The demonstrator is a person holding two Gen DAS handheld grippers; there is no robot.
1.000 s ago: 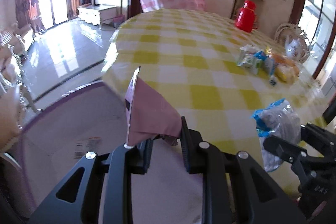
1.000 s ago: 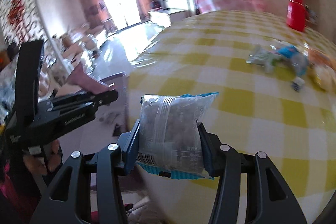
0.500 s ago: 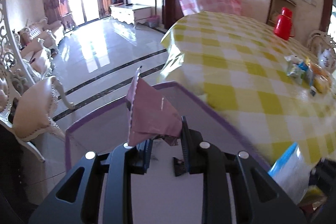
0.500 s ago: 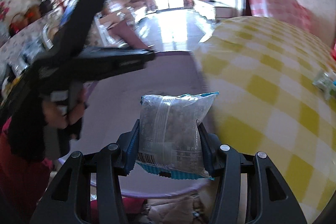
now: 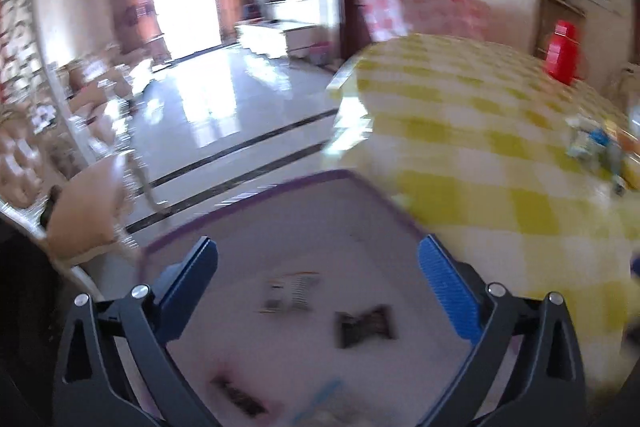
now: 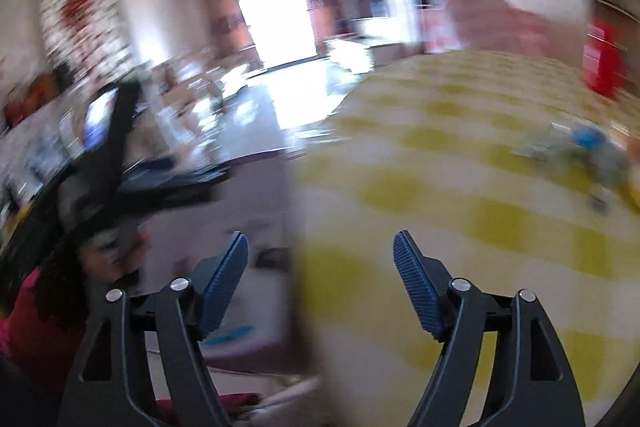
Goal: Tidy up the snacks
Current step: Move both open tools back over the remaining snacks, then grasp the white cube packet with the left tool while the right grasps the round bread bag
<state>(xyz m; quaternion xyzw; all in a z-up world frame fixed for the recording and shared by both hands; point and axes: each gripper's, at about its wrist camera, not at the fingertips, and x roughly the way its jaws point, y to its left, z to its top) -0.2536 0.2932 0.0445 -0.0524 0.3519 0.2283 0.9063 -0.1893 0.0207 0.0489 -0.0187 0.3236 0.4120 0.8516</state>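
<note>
Left gripper point(image 5: 318, 243): opening wide, nothing between the jaws. Hangs over the purple-rimmed bin point(image 5: 256, 193), with a dark packet point(image 5: 366, 323) lying flat inside. Right gripper point(image 6: 320, 237): opening too, and empty. Points across the yellow checked table point(image 6: 440, 163). Pile of snacks point(image 6: 576, 151) far off on the table, ahead and to the right of both grippers, well apart from the bin. Too blurry to tell which way each packet lies. Looks nearer to the right gripper, so probably best reached with that one next.
</note>
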